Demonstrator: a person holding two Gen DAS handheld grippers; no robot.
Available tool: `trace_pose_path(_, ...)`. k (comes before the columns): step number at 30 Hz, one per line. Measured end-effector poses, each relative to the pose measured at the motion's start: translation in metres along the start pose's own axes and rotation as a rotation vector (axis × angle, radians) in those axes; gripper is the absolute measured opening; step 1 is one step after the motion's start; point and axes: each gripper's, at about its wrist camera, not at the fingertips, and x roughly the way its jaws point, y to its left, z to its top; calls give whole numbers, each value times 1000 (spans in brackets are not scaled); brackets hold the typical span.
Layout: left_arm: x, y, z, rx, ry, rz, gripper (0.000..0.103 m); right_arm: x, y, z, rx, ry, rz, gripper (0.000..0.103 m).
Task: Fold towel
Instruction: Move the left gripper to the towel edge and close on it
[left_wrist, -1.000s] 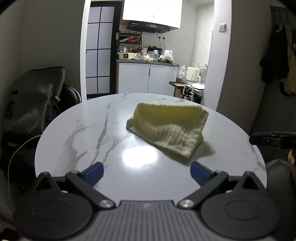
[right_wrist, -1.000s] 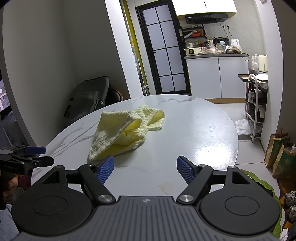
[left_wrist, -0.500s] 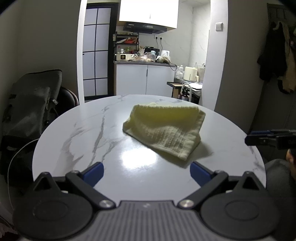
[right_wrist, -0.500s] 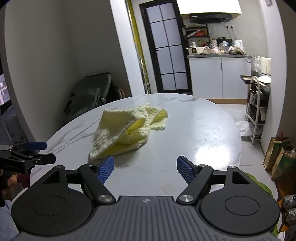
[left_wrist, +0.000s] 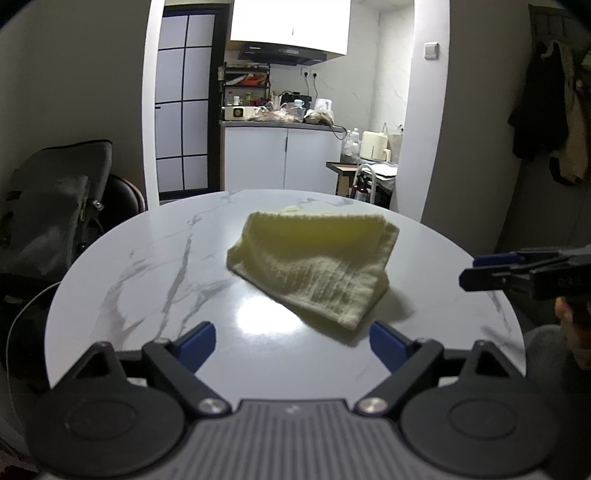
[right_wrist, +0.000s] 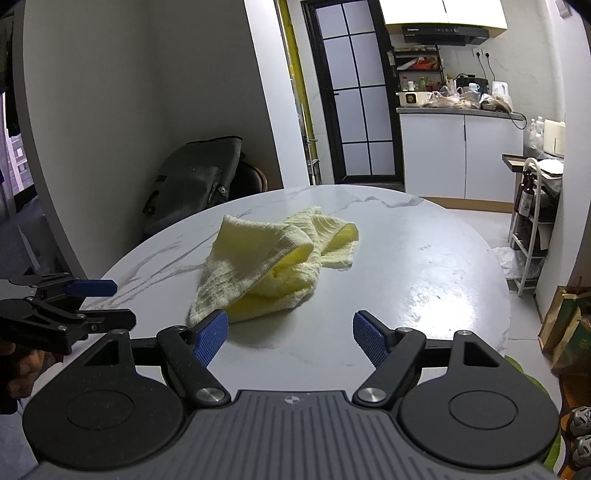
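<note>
A pale yellow towel (left_wrist: 314, 266) lies loosely bunched on the round white marble table (left_wrist: 155, 280). In the right wrist view the towel (right_wrist: 266, 258) shows open rolled folds, with one corner pointing at me. My left gripper (left_wrist: 291, 339) is open and empty, just short of the towel's near corner. My right gripper (right_wrist: 290, 332) is open and empty, its left pad (right_wrist: 210, 338) close to the towel's near corner. Each gripper shows in the other's view: the right one (left_wrist: 517, 273) at the table's right edge, the left one (right_wrist: 70, 306) at its left edge.
A dark bag on a chair (left_wrist: 55, 206) stands behind the table's left side. A kitchen counter (left_wrist: 280, 162) and a white trolley (right_wrist: 532, 221) stand beyond the table. Paper bags (right_wrist: 569, 325) sit on the floor at the right.
Both grippers have moved a little closer to the towel. The towel has not moved. Both stay open.
</note>
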Motion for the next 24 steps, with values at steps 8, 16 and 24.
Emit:
trace_pose_path(8,15,-16,2,37,5,-34,79,8,-2,1,21,28,8,75)
trace_pose_path(16,29,-29,0,64,13,-51,71,6,-3,-3,16,32,16,75)
trace_pose_path(24,48,-31,0,39,48,-59,49,1,-8,-4,37,13,39,75)
